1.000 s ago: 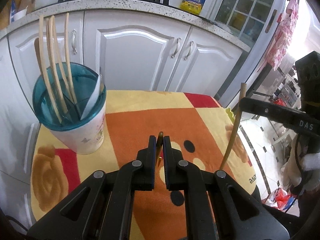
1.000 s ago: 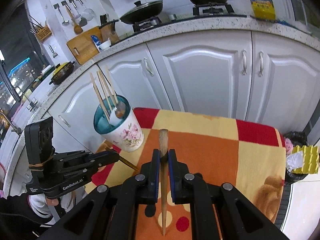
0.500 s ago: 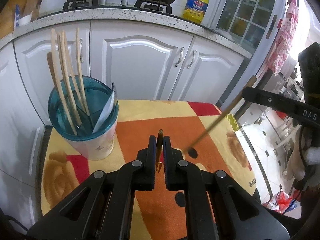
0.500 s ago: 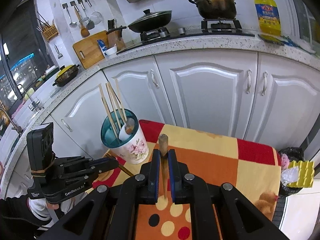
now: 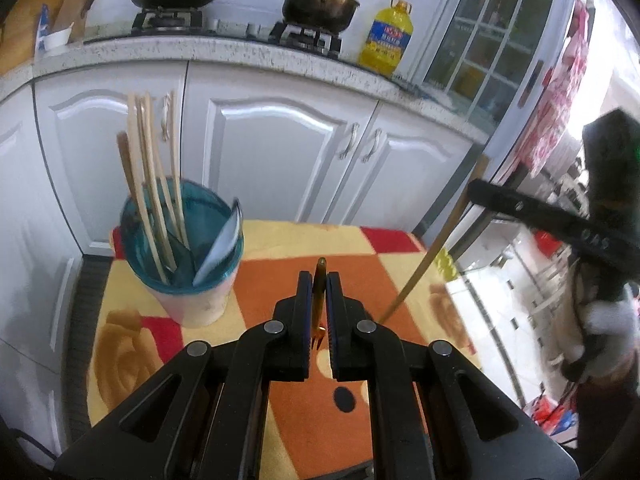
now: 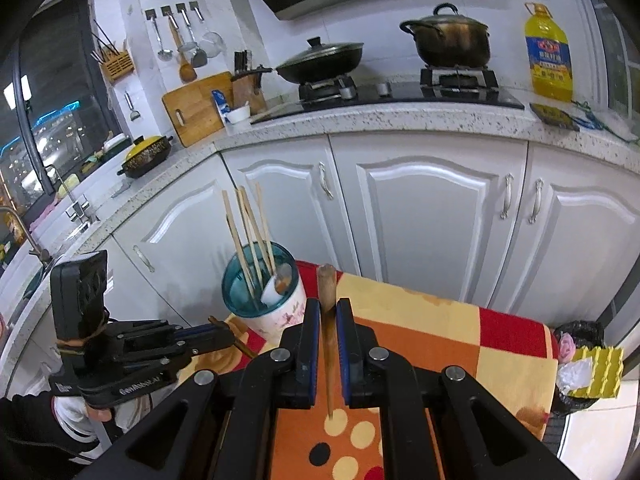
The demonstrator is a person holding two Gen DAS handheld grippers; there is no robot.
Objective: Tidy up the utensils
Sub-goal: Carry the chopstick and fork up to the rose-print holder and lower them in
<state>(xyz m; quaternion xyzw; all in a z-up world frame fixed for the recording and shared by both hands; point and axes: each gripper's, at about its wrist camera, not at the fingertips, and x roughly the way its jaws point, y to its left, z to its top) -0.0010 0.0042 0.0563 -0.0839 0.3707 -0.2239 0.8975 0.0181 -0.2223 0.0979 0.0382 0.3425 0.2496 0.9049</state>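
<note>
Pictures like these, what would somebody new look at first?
Probably the blue-rimmed cup full of chopsticks, standing at the far left of the bright orange and yellow cloth. Next, the left gripper pinching a small gold fork, and the right gripper pinching a long wooden stick.

Bright daylight glare at right of left wrist view, heavy fisheye warp w/ dark corners, slight motion blur

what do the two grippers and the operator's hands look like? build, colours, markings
Both are matte black linkage grippers with silver pivot pins and blue-lined jaws. Left gripper carries white "GenRobot.AI" lettering on its body; right gripper shows partial white letters, "DAS". Each has a boxy black camera block. The operator wears white gloves and dark sleeves.
</note>
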